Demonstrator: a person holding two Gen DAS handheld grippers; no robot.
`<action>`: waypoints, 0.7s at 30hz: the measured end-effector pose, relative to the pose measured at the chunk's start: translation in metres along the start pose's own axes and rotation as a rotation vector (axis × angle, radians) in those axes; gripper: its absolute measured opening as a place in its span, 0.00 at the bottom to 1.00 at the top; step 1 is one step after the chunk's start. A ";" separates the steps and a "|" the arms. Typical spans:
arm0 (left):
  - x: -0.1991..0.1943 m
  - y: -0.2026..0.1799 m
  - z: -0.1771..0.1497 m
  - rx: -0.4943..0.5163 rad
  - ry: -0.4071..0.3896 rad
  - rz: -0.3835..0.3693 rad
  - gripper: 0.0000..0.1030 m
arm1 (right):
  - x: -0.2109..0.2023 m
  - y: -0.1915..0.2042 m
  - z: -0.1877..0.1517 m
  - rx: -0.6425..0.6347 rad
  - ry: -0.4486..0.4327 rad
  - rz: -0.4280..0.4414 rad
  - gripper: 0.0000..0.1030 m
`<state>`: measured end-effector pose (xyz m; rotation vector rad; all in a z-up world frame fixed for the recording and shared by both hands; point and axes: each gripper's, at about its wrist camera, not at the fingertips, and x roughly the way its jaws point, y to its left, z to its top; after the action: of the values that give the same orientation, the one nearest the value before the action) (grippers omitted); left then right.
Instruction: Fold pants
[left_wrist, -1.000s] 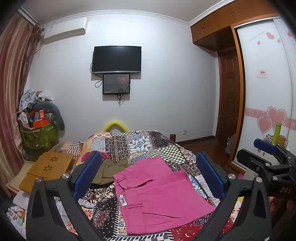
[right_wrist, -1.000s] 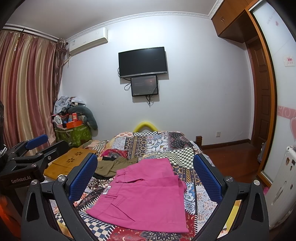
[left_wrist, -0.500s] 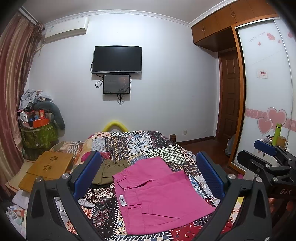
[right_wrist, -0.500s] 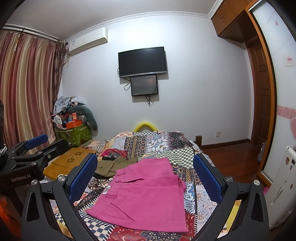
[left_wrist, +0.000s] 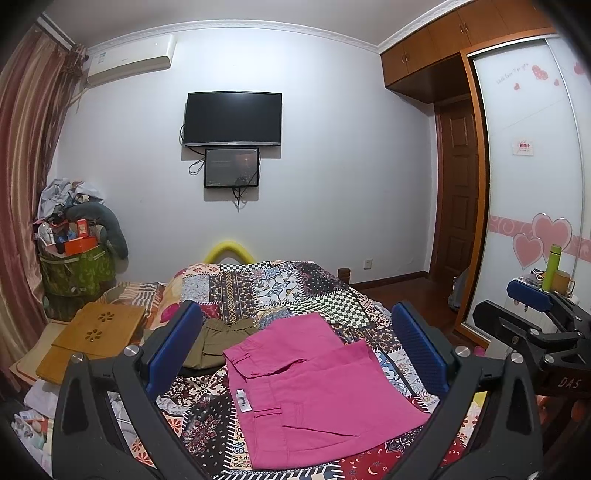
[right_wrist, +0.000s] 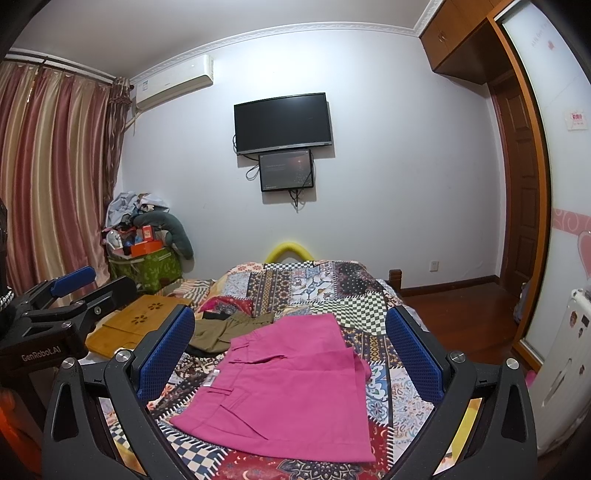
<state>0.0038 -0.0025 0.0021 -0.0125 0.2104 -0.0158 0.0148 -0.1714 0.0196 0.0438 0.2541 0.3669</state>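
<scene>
Pink pants (left_wrist: 317, 384) lie folded flat on the patchwork bedspread (left_wrist: 280, 284), a white label at the waistband; they also show in the right wrist view (right_wrist: 291, 384). My left gripper (left_wrist: 295, 347) is open and empty, held above the near end of the bed, apart from the pants. My right gripper (right_wrist: 290, 350) is open and empty too, held alongside. Each gripper shows at the other view's edge: the right one (left_wrist: 532, 325) and the left one (right_wrist: 66, 306).
Olive-green shorts (left_wrist: 218, 341) lie behind the pink pants, with a dark garment beside them (right_wrist: 218, 314). A wooden lap desk (left_wrist: 92, 336) sits left of the bed, a full green basket (left_wrist: 74, 273) beyond. Wardrobe and door stand right.
</scene>
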 end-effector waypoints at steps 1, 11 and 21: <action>0.000 0.000 0.000 -0.001 -0.001 0.000 1.00 | 0.000 0.000 0.000 0.001 0.000 0.000 1.00; 0.009 0.000 -0.002 -0.011 0.020 -0.011 1.00 | 0.003 -0.001 -0.002 0.000 0.006 0.000 1.00; 0.065 0.013 -0.020 -0.055 0.174 -0.016 1.00 | 0.035 -0.015 -0.020 0.017 0.096 -0.023 1.00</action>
<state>0.0637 0.0091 -0.0317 -0.0680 0.3845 -0.0272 0.0461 -0.1728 -0.0093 0.0395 0.3527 0.3448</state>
